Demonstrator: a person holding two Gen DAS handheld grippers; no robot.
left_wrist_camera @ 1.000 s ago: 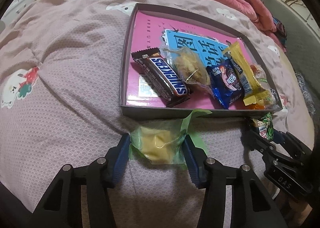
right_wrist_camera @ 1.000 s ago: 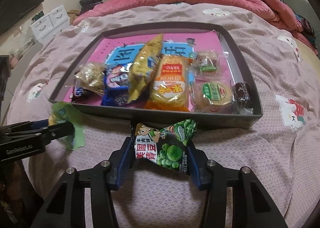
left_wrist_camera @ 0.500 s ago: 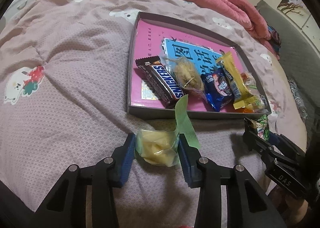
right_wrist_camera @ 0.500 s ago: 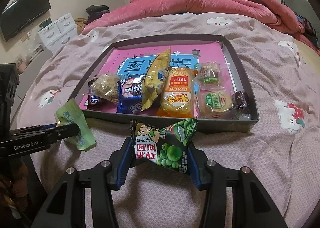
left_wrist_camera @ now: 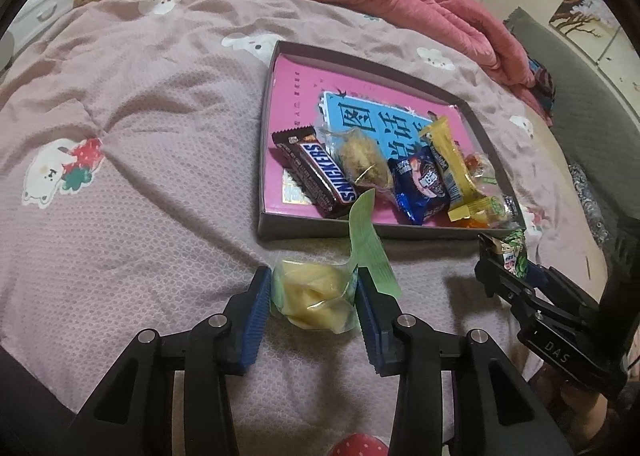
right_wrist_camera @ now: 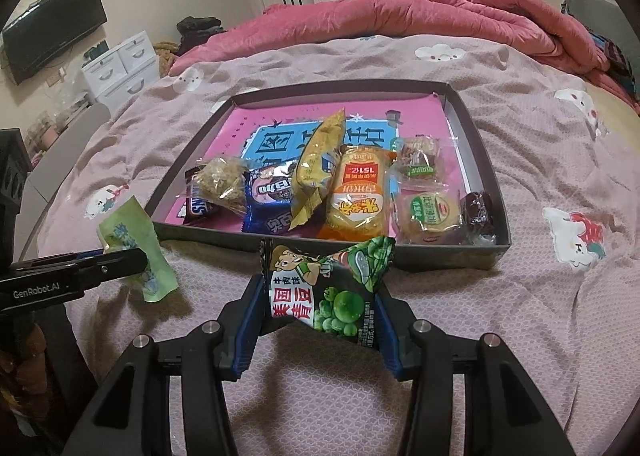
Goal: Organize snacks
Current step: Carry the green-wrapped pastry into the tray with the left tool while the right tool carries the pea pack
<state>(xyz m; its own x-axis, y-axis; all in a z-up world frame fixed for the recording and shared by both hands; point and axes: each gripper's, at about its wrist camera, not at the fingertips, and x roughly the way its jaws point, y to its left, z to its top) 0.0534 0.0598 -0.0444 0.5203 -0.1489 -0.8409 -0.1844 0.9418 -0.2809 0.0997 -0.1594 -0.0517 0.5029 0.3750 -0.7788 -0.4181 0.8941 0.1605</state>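
My left gripper [left_wrist_camera: 310, 296] is shut on a green-wrapped yellow snack [left_wrist_camera: 314, 296], held above the bedspread short of the tray's near wall. My right gripper [right_wrist_camera: 318, 296] is shut on a green pea snack packet [right_wrist_camera: 328, 288], also in front of the tray. The dark shallow tray [right_wrist_camera: 460, 256] with a pink and blue lining holds several snacks in a row: a Snickers bar [left_wrist_camera: 320, 172], a clear bag of brown snack [left_wrist_camera: 364, 164], a blue packet [left_wrist_camera: 420, 184], a yellow packet [right_wrist_camera: 320, 168], an orange rice cracker pack [right_wrist_camera: 356, 196]. Each gripper shows in the other's view [right_wrist_camera: 120, 260] [left_wrist_camera: 500, 260].
The tray lies on a mauve bedspread [left_wrist_camera: 140, 176] with animal prints. A rumpled pink quilt [right_wrist_camera: 400, 16] lies beyond it. White drawers [right_wrist_camera: 120, 68] and a wall TV [right_wrist_camera: 52, 32] stand at the left. The tray's far half is bare lining [right_wrist_camera: 280, 120].
Both grippers have lifted and drawn back from the tray with their snacks still held. The tray looks smaller and farther in both views.
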